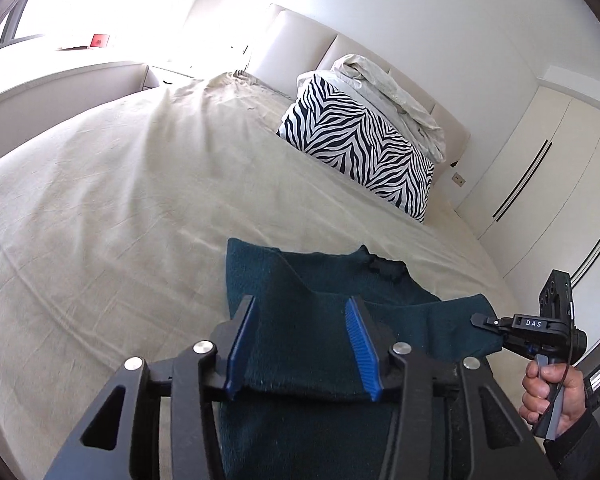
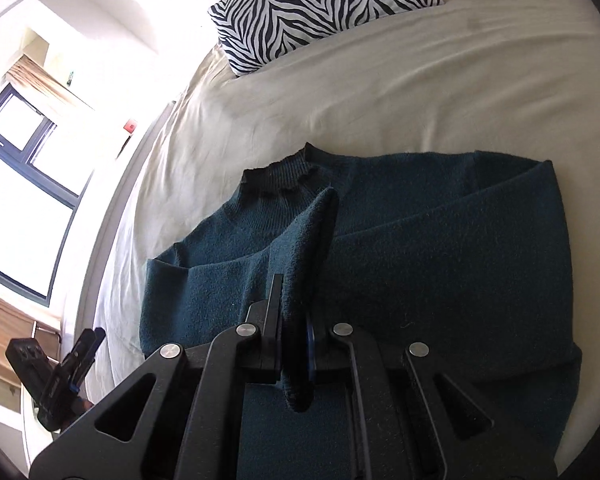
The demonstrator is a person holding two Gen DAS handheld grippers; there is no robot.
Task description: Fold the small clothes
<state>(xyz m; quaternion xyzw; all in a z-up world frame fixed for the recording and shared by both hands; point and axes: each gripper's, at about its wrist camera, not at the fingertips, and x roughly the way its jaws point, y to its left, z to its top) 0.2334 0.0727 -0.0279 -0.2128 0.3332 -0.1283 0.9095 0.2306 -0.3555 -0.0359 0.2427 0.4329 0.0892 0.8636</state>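
Observation:
A dark teal knit sweater lies on the beige bed sheet, its collar toward the pillows. My left gripper is open, its blue pads spread over the sweater's near part with cloth between them. My right gripper is shut on a raised fold of the sweater and holds it above the body; it also shows in the left wrist view gripping the sweater's right edge. The left gripper shows at the lower left of the right wrist view.
A zebra-print pillow stands at the head of the bed with a crumpled pale duvet behind it. White wardrobe doors lie to the right. A window and the bed's edge are on the left.

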